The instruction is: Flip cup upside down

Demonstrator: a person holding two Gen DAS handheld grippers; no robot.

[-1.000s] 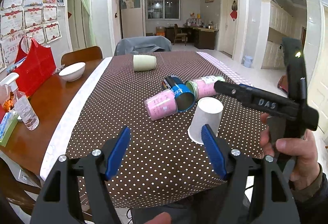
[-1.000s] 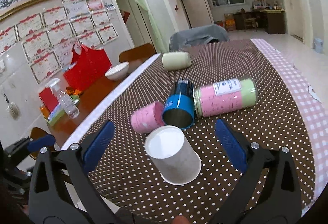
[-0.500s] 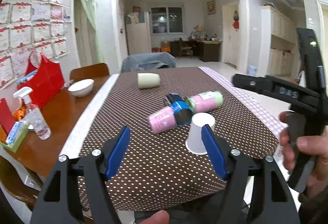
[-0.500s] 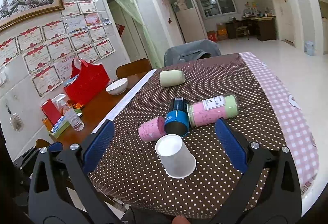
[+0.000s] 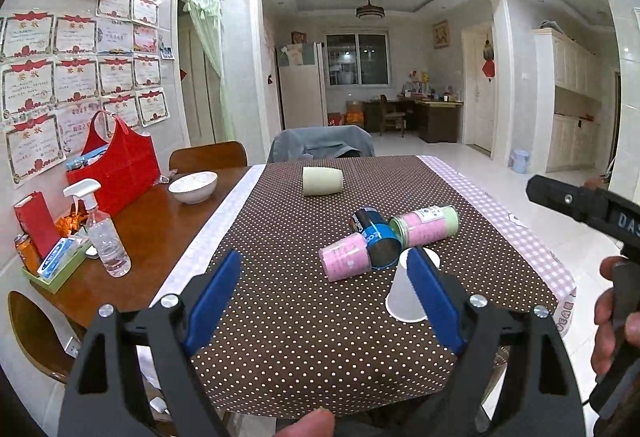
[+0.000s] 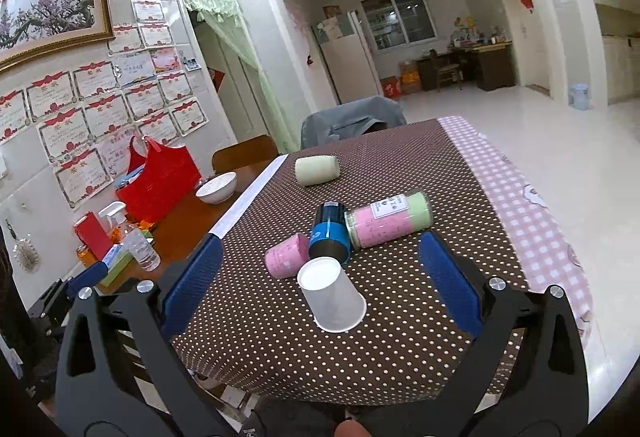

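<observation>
A white paper cup [image 6: 332,295] stands upside down, mouth on the dotted brown tablecloth, near the table's front edge. In the left wrist view the cup [image 5: 402,297] is partly hidden behind my left gripper's right finger. My left gripper [image 5: 320,303] is open and empty, held back from the table. My right gripper [image 6: 320,285] is open and empty, above and behind the cup, apart from it. The right gripper's body [image 5: 588,209] shows at the right of the left wrist view.
A pink cup [image 6: 286,255], a blue can [image 6: 330,233] and a pink-green jar [image 6: 388,219] lie on their sides just beyond the white cup. A pale green cup [image 6: 316,169] lies farther back. A bowl [image 5: 193,187], spray bottle [image 5: 104,237] and red bag [image 5: 116,161] stand on the wooden table at left.
Both grippers have pulled back and up from the table, so the cup and the other items look smaller and farther. The white cup stays upside down in place.
</observation>
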